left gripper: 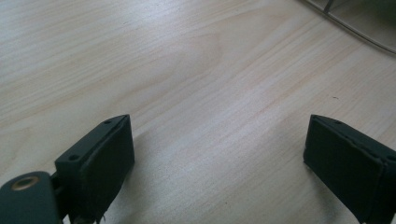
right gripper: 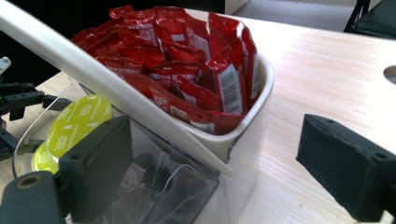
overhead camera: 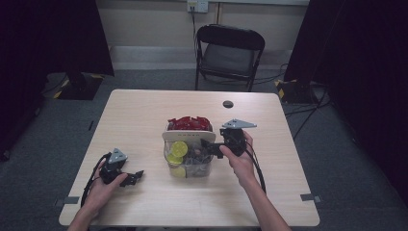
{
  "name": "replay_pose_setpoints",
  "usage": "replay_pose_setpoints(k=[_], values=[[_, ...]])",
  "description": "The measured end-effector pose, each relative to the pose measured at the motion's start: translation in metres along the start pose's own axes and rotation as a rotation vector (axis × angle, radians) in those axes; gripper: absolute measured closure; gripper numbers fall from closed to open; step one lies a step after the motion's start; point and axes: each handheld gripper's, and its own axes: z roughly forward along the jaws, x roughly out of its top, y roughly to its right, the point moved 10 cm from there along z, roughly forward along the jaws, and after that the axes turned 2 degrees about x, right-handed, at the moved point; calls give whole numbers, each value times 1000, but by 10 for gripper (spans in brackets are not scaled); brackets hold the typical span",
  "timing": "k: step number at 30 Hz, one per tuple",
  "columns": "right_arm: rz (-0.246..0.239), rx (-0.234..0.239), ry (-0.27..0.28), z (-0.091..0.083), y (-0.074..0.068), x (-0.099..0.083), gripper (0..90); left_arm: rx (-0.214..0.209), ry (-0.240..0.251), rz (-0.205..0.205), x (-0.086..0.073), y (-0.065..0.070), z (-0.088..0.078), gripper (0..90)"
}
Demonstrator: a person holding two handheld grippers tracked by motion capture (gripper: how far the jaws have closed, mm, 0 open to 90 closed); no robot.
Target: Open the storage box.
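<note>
Holding my right gripper (overhead camera: 208,146) at the clear container (overhead camera: 188,166) mid-table, jaws wide apart with nothing pinched; one jaw sits over the green capsules (right gripper: 77,122), red packets (right gripper: 187,60) just behind. My left gripper (overhead camera: 136,176) rests open on the table (overhead camera: 144,110).

Clear container (right gripper: 187,186), cut off by the bottom edge in the right gripper view; its dark contents beside the green capsules (right gripper: 77,123) are too blurred to identify. Sachet (right gripper: 231,84) print beyond the container is illegible.
</note>
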Motion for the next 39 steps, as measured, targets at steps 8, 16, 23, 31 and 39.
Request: replay_pose_setpoints(k=[8, 16, 23, 31, 39], values=[[24, -15, 6, 2, 7, 0, 46, 0, -1, 0, 0, 0, 0, 82], [69, -47, 23, 5, 13, 1, 40, 4, 0, -6, 0, 0, 0, 84], [92, -55, 22, 4, 15, -1, 27, 19, 3, -26, 0, -1, -2, 147], [97, -55, 9, 5, 17, -4, 19, -19, 2, -61, 4, 4, -8, 161], [101, -55, 3, 4, 17, -4, 17, -49, 86, -64, 26, 14, -18, 163]])
